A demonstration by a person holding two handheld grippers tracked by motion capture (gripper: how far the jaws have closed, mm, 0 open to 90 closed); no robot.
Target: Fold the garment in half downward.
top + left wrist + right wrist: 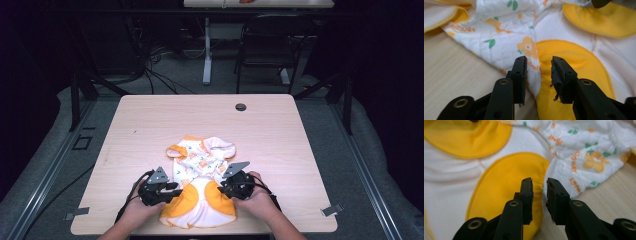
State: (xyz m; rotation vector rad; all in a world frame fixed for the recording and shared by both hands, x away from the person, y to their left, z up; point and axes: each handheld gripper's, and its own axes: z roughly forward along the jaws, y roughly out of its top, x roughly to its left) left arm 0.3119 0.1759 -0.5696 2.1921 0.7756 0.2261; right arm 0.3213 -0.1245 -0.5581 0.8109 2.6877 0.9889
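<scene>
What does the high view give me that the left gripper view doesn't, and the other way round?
High view alone: the whole table, the round hole near its far edge, both hands, and the garment's far end.

Left gripper view alone: the left tongs standing open astride the garment's edge, pads off the cloth, beside a printed flower.

Both: the garment with its yellow patches and the wooden tabletop.
</scene>
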